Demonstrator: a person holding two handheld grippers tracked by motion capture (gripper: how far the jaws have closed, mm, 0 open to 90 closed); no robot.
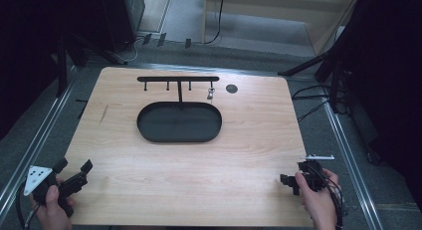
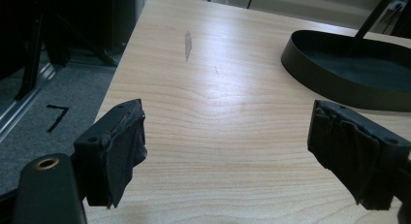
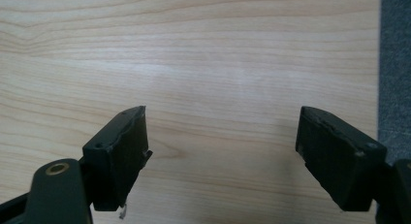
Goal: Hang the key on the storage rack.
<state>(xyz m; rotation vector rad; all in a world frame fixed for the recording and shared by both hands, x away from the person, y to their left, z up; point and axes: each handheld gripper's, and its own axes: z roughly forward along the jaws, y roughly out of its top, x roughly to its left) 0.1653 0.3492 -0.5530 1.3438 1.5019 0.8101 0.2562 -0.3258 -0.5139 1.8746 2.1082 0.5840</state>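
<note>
At the near edge of the pale wooden counter, both hands sit low and wide apart, one gripper at each corner. The left gripper rests by the near-left corner with its jaws spread wide and nothing between them; its own view shows bare wood grain in the gap and the rim of the black oval metal tray off to the upper right. The right gripper hangs at the near-right corner, jaws likewise parted and empty over plain wood, close to the counter's edge.

Out in the middle-far part of the counter stands that tray with its upright post and the black crossbar of hooks above it. From the rightmost hook dangles a small silvery item, possibly a key or ring; it is too small to tell from the high view. A dark round grommet sits just beside it to the right, in the counter top.

This looks like a ready stance, with the hanging piece as the likely target. The right gripper is on the nearer side for that hook. To do it well, it should come in level with jaws kept apart, straddle the dangling piece below the hook, close gently, then lift up and off the hook rather than pulling straight back, so the stand doesn't tip.
</note>
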